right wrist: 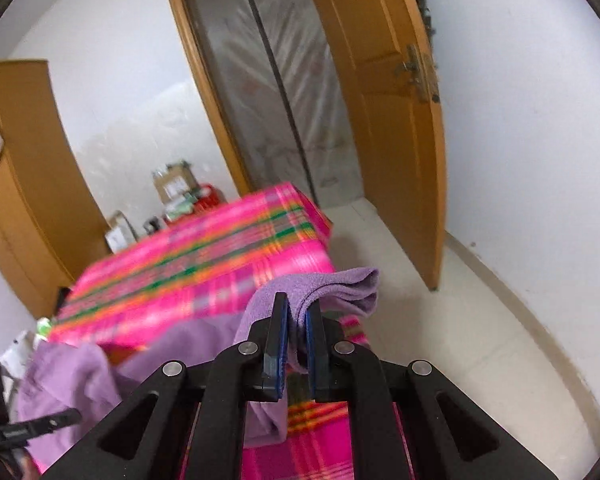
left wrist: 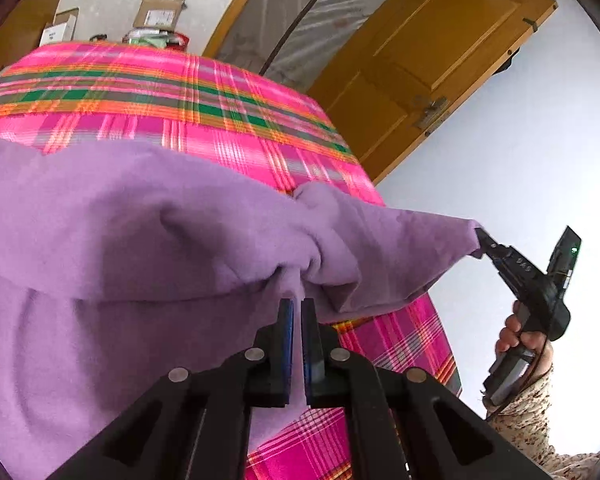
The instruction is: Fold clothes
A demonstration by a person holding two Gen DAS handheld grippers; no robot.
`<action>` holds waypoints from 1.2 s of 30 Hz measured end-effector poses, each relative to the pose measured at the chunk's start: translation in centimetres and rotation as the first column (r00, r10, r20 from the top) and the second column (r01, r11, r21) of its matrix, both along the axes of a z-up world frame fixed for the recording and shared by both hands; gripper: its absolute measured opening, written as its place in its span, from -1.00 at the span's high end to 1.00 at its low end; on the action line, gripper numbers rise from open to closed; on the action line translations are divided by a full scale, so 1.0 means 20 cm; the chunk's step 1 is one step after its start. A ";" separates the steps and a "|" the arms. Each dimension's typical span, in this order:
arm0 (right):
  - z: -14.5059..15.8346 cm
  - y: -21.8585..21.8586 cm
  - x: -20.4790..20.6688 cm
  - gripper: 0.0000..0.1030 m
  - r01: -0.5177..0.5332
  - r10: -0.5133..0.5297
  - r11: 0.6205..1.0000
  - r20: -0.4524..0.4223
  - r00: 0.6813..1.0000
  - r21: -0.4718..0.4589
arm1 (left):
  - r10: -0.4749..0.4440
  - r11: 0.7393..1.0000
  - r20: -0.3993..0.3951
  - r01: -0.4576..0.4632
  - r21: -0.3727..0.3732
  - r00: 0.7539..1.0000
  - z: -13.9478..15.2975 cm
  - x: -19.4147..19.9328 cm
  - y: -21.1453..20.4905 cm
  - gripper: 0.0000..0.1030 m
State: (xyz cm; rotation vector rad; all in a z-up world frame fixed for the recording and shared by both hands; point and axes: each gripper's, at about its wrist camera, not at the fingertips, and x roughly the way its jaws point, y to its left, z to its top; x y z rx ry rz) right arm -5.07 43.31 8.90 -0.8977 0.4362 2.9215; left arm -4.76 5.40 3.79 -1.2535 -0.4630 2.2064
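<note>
Garment: a lilac garment (left wrist: 140,220), soft and fleecy, lies spread over the pink plaid cloth (left wrist: 204,120) covering the desk, with its near edge lifted off the surface.
Left claw (left wrist: 297,344): pads together on a bunched fold at the garment's near edge; fabric runs up between the blue pads.
Right claw (right wrist: 297,340): clamped on a doubled corner of the same garment, which pokes out beyond the pads and hangs below them. In the left wrist view it pulls that corner out past the desk's right side.
Hand: the person's right hand (left wrist: 518,334) grips the handle, a speckled sleeve (left wrist: 528,412) behind it.
Key relation: the held edge stretches roughly sideways from claw to claw, and the garment's bulk lies ahead of both. Carrying the edge forward over the body looks like the next fold.
Writing: cardboard boxes (left wrist: 158,12) beyond the desk carry white labels, too small to read.
Surroundings: a wooden door (left wrist: 440,60) stands open.
</note>
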 end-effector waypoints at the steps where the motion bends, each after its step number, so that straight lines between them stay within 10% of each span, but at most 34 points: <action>1: -0.04 0.00 -0.01 0.84 0.007 -0.007 1.000 0.021 1.000 0.008 | -0.004 1.000 0.009 0.004 -0.004 1.000 -0.01 0.00 0.01 0.92; 21: -0.31 -0.02 0.00 0.35 0.019 -0.051 0.988 0.211 0.976 0.153 | 0.052 0.998 0.051 -0.051 -0.022 0.997 -0.06 0.02 -0.16 0.90; 36: -0.14 -0.39 0.10 0.34 -0.256 0.221 0.957 0.233 0.947 0.134 | 0.261 0.944 -0.048 -0.266 -0.194 0.964 0.16 0.07 -0.85 0.79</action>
